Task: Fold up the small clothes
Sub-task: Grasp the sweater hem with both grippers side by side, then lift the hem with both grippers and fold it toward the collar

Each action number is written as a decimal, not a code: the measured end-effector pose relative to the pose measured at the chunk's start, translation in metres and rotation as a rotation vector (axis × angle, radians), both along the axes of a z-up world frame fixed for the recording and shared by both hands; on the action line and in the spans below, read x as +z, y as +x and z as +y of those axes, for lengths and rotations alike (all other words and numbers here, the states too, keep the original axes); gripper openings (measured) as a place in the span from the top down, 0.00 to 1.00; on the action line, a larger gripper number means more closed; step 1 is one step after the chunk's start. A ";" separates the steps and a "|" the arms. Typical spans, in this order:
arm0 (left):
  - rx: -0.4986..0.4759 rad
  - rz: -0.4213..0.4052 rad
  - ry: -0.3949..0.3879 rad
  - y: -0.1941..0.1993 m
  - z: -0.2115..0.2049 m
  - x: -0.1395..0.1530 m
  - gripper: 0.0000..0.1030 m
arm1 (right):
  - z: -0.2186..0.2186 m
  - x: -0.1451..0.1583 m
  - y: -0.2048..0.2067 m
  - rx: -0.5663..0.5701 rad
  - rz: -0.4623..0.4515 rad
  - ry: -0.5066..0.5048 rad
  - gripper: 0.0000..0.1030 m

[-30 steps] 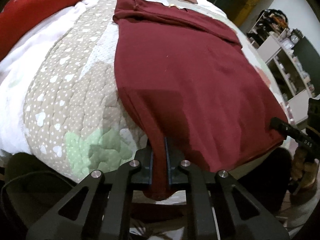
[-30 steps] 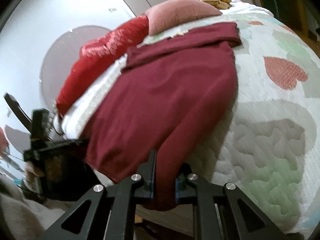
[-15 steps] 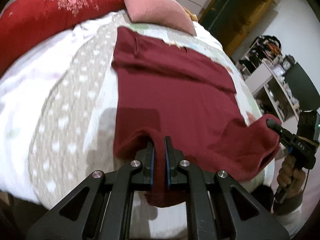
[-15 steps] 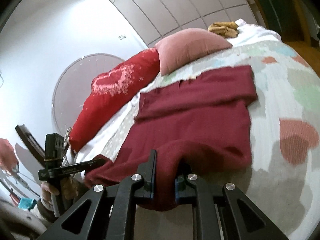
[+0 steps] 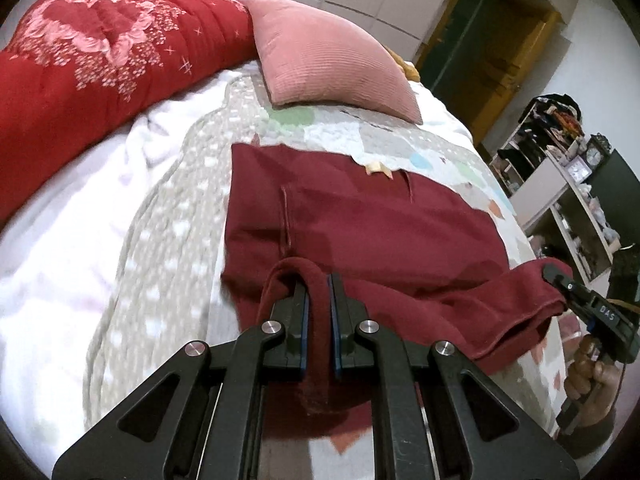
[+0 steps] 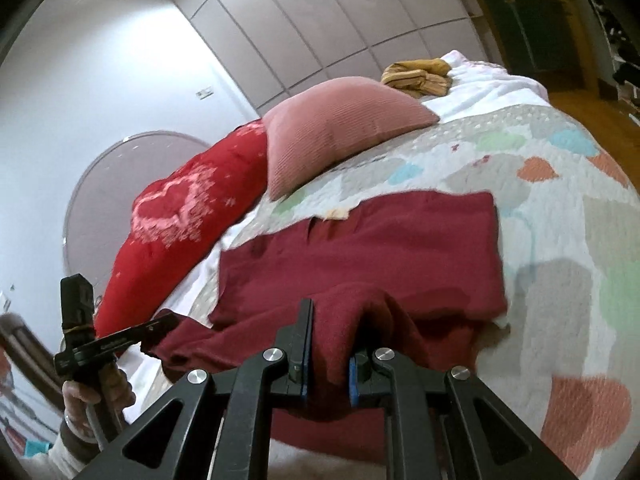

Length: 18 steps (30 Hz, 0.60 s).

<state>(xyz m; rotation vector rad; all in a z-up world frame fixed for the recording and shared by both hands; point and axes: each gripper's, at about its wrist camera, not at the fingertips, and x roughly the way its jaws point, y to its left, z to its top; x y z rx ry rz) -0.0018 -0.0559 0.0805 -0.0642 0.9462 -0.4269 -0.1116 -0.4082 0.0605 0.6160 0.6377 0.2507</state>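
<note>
A dark red garment (image 5: pixel 360 224) (image 6: pixel 380 248) lies spread on the quilted bedspread (image 5: pixel 168 264) (image 6: pixel 560 220). Its near hem is lifted and carried over the part that lies flat. My left gripper (image 5: pixel 318 292) is shut on one corner of that hem, the cloth bunched between its pads. At the other corner my right gripper (image 6: pixel 330 332) is shut on a thick fold of the same hem. Each gripper shows in the other's view: the right one (image 5: pixel 560 280) at the far right, the left one (image 6: pixel 160 326) at the lower left, both gripping cloth.
A pink cushion (image 5: pixel 328 56) (image 6: pixel 340 120) and a red floral pillow (image 5: pixel 100 60) (image 6: pixel 188 216) lie at the head of the bed. A yellow striped cloth (image 6: pixel 420 72) sits behind the cushion. Cluttered shelves (image 5: pixel 560 184) stand to the right of the bed. White wardrobe doors (image 6: pixel 320 20) line the far wall.
Both grippers have lifted the garment's near hem and carried it toward the pillows, folding the lower part over the upper. Less of the garment lies flat now.
</note>
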 end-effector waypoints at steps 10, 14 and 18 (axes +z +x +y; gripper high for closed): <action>0.041 -0.013 0.032 0.057 -0.017 -0.006 0.93 | -0.013 0.006 0.074 -0.024 0.019 -0.044 0.88; 0.077 0.004 0.033 0.090 -0.020 -0.011 0.93 | -0.026 -0.010 0.107 -0.055 0.073 -0.008 0.88; 0.064 0.056 0.021 0.115 -0.027 -0.024 0.92 | -0.045 -0.050 0.139 -0.104 0.202 0.130 0.87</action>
